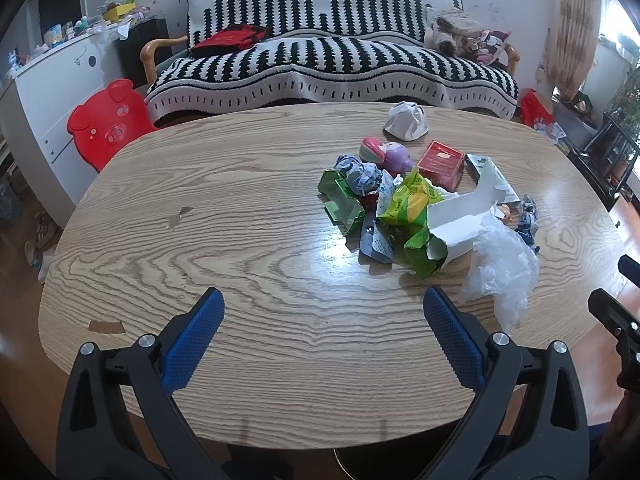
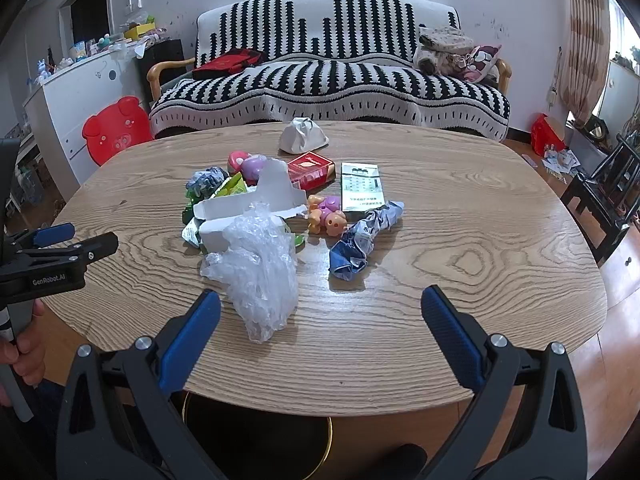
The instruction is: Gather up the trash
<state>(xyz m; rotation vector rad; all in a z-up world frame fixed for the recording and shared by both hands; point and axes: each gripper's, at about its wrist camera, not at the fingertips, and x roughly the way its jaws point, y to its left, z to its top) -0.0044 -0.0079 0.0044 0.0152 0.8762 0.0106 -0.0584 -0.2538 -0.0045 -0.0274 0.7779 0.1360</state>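
Note:
A pile of trash lies on the wooden table (image 1: 200, 240): clear crumpled plastic (image 2: 260, 272), a torn white carton (image 2: 248, 208), green wrappers (image 1: 408, 204), a crumpled blue paper (image 2: 360, 240), a white paper ball (image 2: 302, 136), a red box (image 2: 310, 170) and a printed packet (image 2: 362, 186). Small pink and purple toys (image 2: 328, 216) lie among it. My left gripper (image 1: 324, 300) is open and empty over the table's near edge, left of the pile. My right gripper (image 2: 320, 300) is open and empty, just in front of the plastic.
A dark bin with a gold rim (image 2: 260, 436) stands under the table's near edge. A black-and-white sofa (image 2: 328, 76) is behind the table. A red piggy chair (image 1: 106, 124) and a white cabinet (image 1: 48, 92) stand at left, a dark chair (image 2: 604, 200) at right.

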